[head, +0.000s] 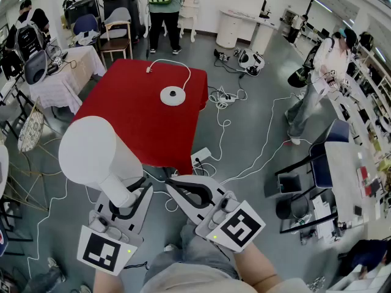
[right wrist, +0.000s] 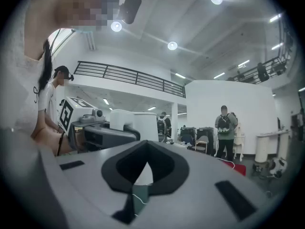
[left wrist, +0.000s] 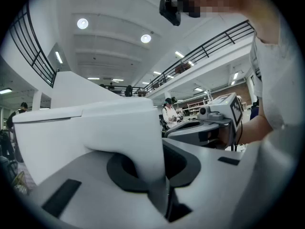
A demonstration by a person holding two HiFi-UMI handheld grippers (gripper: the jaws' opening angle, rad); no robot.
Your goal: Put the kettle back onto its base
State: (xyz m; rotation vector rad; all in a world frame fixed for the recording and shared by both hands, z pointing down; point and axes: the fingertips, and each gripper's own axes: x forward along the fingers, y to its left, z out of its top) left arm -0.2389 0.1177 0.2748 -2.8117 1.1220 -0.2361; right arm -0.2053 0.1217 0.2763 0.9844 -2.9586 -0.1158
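While the left hand-held gripper (head: 133,194) pinched the kettle (head: 91,148) by its handle, the base (head: 173,95) lay at one o'clock on the counter (head: 134,127); the right hand-held gripper (head: 176,187) was pressed together, empty.

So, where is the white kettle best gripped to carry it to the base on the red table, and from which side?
By its handle, from the person's side, as the left gripper grips it now. The kettle body is wide and round, probably too broad for the jaws; the handle is narrow and sticks out toward the person, so the jaws close on it.
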